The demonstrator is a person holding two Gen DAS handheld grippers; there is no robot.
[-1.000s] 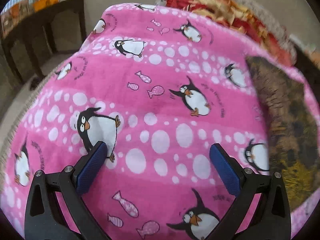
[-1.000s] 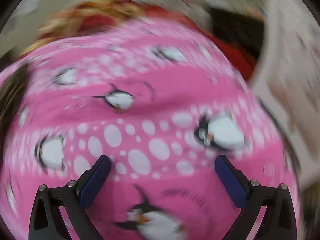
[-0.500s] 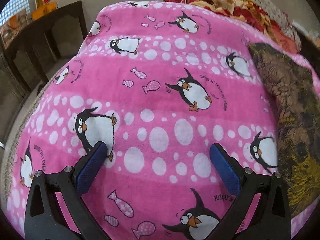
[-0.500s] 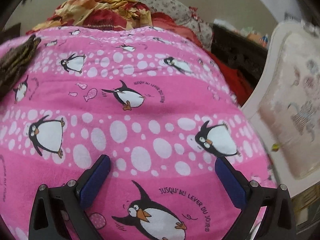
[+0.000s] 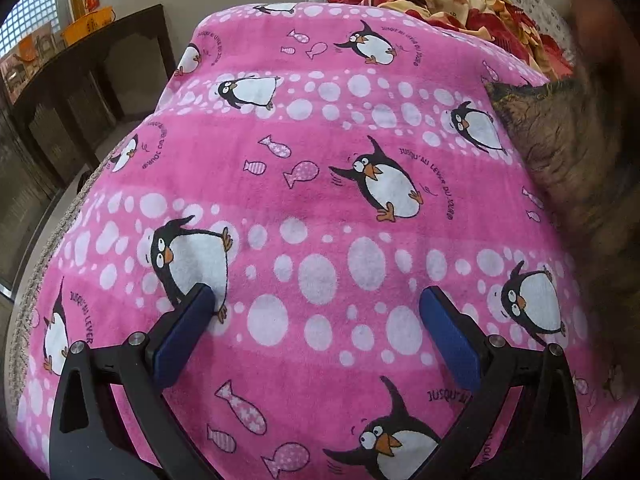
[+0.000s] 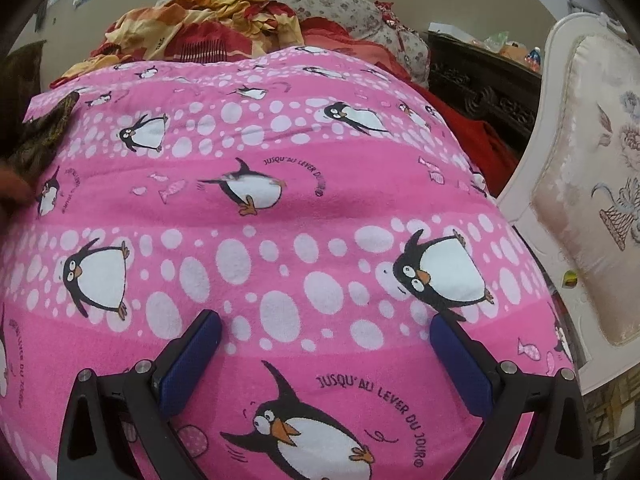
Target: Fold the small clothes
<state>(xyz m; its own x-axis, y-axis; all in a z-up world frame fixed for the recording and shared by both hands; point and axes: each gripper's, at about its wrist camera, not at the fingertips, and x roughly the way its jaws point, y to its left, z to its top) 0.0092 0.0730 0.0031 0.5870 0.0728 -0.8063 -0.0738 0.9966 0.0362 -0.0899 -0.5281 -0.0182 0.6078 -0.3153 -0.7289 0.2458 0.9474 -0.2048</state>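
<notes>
A dark brown and yellow patterned cloth (image 5: 560, 152) lies on a pink penguin-print blanket (image 5: 320, 200), at the right edge of the left wrist view. The same cloth (image 6: 44, 136) shows at the far left of the right wrist view, on the blanket (image 6: 280, 220). My left gripper (image 5: 316, 308) is open and empty, low over the blanket, left of the cloth. My right gripper (image 6: 326, 332) is open and empty over the blanket, right of the cloth.
A red and yellow crumpled bedcover (image 6: 208, 32) and floral pillows (image 6: 304, 0) lie behind the blanket. A dark wooden table (image 5: 80, 92) stands to the left. A white cushioned chair (image 6: 592, 184) stands at the right, with a dark carved cabinet (image 6: 480, 80) behind.
Both grippers have drawn back and risen a little, so more of the blanket shows. The right wrist view was blurred and is now steady. Both grippers stay open.
</notes>
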